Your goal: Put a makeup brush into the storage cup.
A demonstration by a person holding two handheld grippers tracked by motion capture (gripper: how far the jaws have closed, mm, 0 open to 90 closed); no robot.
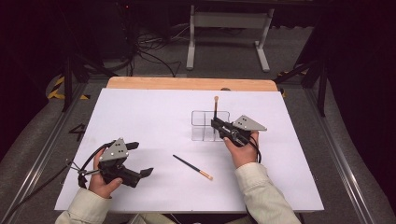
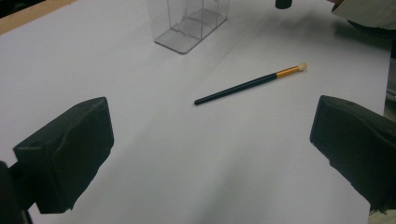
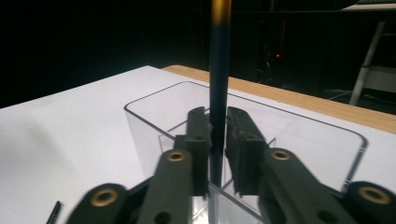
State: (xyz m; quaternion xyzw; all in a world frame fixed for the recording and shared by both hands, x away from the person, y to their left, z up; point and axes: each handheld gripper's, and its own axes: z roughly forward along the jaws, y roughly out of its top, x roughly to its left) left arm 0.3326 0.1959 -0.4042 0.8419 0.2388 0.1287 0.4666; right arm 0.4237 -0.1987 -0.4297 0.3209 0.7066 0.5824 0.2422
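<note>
Held upright over the clear organizer (image 1: 209, 125) near the far middle of the white counter (image 1: 154, 116): a makeup brush (image 1: 215, 108), bristle end up, pinched around its dark handle by the right gripper (image 1: 218, 123), jaws pressed together on it. Seen from the right gripper view, handle end (image 3: 218, 140) dropped into a compartment at the near side of the organizer (image 3: 327, 135), beside a clear divider wall; whether touching the bottom, impossible to tell.

Left lying flat on the counter, well apart from the organizer and toward the person's side: a second brush (image 1: 193, 167), long axis running diagonally, dark handle tip toward the left gripper (image 1: 143, 159), gold ferrule and pale bristles toward the right forearm. Rested at the near left of the counter, jaws spread wide and holding nothing, the left gripper pointed toward that brush. In the left gripper view, brush (image 2: 250, 84) framed ahead between the open pads (image 2: 70, 149), lying nearly crosswise to the reach.

Judged the likely next pickup, with the handle end nearer the free left gripper than the occupied right one.
</note>
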